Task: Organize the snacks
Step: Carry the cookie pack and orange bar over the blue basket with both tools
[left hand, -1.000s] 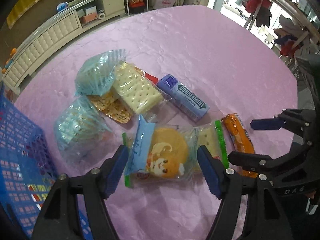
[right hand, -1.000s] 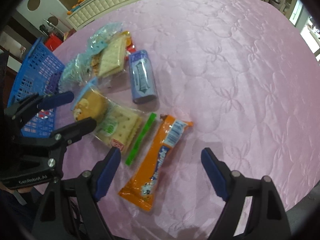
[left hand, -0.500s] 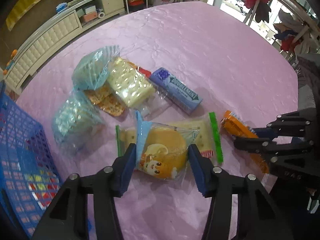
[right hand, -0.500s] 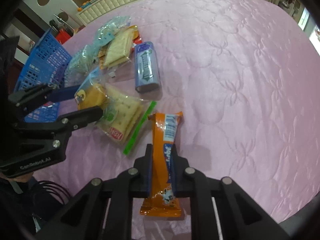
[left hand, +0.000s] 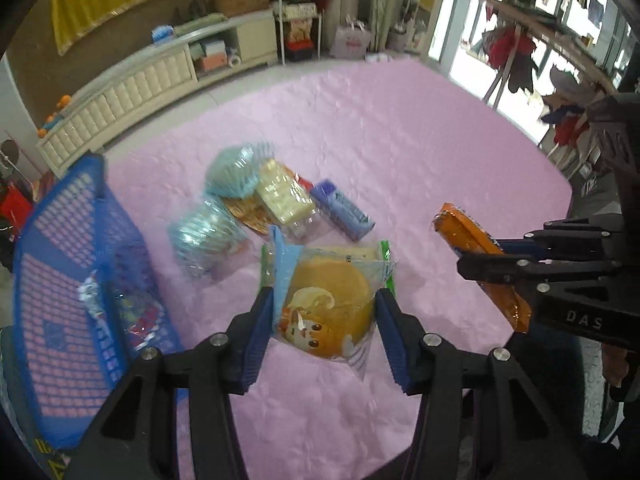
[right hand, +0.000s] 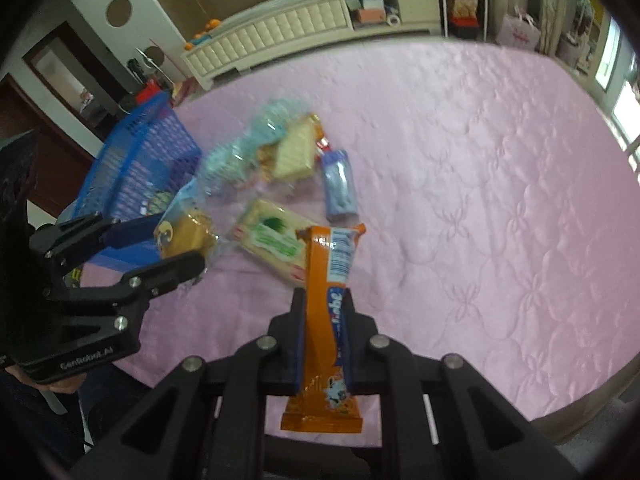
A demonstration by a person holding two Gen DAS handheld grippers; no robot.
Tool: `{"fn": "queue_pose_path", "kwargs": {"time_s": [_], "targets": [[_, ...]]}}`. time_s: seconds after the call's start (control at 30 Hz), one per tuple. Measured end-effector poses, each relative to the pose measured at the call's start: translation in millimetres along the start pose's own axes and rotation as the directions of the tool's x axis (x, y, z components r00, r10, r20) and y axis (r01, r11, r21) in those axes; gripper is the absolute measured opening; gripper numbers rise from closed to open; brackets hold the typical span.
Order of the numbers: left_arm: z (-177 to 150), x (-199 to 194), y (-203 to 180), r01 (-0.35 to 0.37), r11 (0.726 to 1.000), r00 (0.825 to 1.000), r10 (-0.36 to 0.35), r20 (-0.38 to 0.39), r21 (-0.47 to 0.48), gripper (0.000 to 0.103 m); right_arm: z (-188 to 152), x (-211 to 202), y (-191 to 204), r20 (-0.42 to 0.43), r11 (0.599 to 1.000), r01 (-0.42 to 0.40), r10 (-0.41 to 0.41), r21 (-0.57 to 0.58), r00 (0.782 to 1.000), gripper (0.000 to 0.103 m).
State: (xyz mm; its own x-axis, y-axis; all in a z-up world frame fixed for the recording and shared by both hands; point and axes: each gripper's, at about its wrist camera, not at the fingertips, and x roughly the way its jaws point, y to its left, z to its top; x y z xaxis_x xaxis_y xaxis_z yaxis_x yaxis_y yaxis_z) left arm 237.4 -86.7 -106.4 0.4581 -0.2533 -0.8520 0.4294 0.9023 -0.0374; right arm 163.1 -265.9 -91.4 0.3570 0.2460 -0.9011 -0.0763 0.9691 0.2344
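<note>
My left gripper (left hand: 326, 320) is shut on a clear packet with a round orange cake (left hand: 328, 304) and holds it above the pink tablecloth; the packet also shows in the right wrist view (right hand: 186, 232). My right gripper (right hand: 324, 320) is shut on a long orange snack bar (right hand: 328, 292), lifted off the table; the bar also shows at the right of the left wrist view (left hand: 476, 256). A blue basket (left hand: 72, 280) stands at the left, with a few packets inside. It also shows in the right wrist view (right hand: 136, 172).
On the cloth lie a green-edged cracker packet (right hand: 272, 240), a blue gum pack (left hand: 344, 210), a pale cracker packet (left hand: 280, 196) and two light-blue packets (left hand: 236, 170). The table edge is close in front of both grippers. A cream cabinet (left hand: 132, 92) stands beyond.
Both grippers have risen with their snacks: the cake packet and the orange bar are now off the cloth. The cracker packet under the cake stays on the table.
</note>
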Motion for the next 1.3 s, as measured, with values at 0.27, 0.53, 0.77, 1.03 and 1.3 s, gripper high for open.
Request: {"fn": "queue_pose_path", "kwargs": {"time_s": [0.27, 0.53, 0.77, 1.03, 1.3], "targets": [[-8, -73, 31, -0.03, 0.997, 0.991, 0.04, 0.127, -0.077, 0.048, 16, -43, 62, 0.095, 0.995, -0.021, 0.03, -0.093, 0.995, 0.018], [-34, -131, 80, -0.075, 0.983, 0.974, 0.108, 0.2, -0.166, 0.048, 35, -42, 130, 0.117, 0.98, -0.067, 0.09, -0.186, 0.989, 0.018], [-52, -152, 128, -0.13, 0.961, 0.963, 0.181, 0.199, -0.246, 0.048, 51, -28, 190, 0.107, 0.954, -0.098, 0.133, -0.282, 0.985, 0.018], [-66, -147, 169, -0.136, 0.941, 0.964, 0.197, 0.176, -0.31, 0.048, 75, 6, 231, 0.063, 0.933, -0.102, 0.132, -0.345, 0.989, 0.018], [-61, -118, 207, -0.123, 0.929, 0.971, 0.184, 0.15, -0.348, 0.048, 104, 54, 253, 0.002, 0.926, -0.093, 0.101, -0.367, 0.995, 0.018]]}}
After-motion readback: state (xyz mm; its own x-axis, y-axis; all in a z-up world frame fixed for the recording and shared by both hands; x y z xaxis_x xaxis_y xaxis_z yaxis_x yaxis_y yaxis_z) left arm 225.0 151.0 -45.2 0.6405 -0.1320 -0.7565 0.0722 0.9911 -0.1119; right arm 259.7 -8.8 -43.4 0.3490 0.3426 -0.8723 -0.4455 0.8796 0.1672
